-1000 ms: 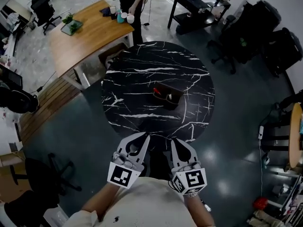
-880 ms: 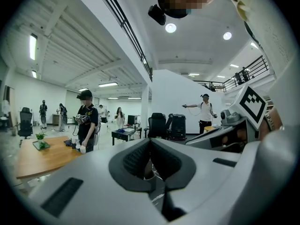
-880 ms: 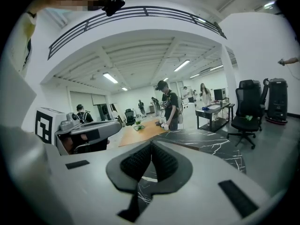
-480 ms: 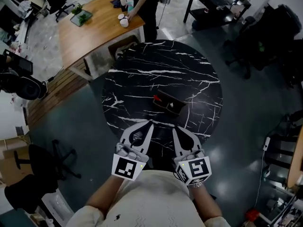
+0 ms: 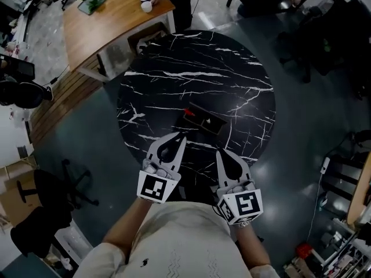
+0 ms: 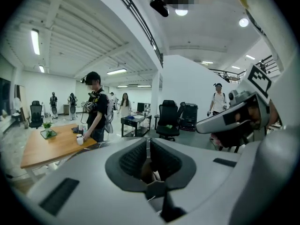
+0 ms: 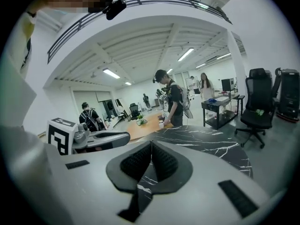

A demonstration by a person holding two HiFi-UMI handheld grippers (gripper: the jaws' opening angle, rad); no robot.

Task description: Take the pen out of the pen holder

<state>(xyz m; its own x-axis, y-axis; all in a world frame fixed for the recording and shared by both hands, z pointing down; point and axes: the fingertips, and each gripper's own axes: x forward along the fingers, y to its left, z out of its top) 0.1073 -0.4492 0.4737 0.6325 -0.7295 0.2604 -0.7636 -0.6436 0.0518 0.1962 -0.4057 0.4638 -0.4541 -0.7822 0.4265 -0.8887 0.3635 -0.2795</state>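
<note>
This is a big open-plan office or lab hall, with a polished grey floor (image 5: 87, 138), white walls and beams, and strip lights (image 6: 35, 41) on a high ceiling. The furniture is office stock: a long wooden table (image 5: 116, 22) with mugs (image 5: 146, 6) and a plant tray (image 5: 93, 3), a round black marble table (image 5: 191, 57), a black desk (image 7: 220, 102) and wheeled black chairs (image 7: 257, 102). Several people (image 6: 96, 107) stand about, one at the wooden table and others farther back among more chairs.
</note>
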